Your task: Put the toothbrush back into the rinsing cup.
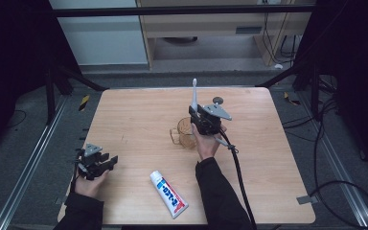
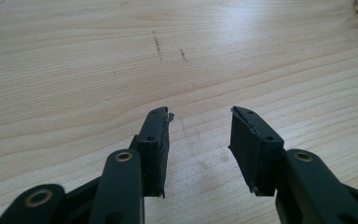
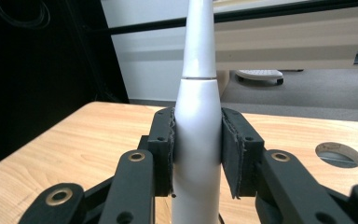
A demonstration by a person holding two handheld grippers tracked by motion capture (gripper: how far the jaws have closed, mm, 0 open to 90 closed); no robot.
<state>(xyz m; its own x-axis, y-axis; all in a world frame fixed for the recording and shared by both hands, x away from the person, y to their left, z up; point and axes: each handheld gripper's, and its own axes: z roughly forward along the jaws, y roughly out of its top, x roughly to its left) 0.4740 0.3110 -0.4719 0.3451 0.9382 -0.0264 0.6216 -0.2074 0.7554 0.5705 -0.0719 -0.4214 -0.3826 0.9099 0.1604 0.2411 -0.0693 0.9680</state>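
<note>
In right gripper (image 1: 197, 116), toothbrush (image 1: 194, 96) upright, head up.

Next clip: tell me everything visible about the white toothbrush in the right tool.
The toothbrush is white with a smooth, plastic-looking body, thick like an electric model, tapering past a seam to a slim neck. It stands upright, clamped between the right tool's black padded jaws, above the clear cup near the table's middle. Its tip points up; the bristles are too small to make out.
</note>
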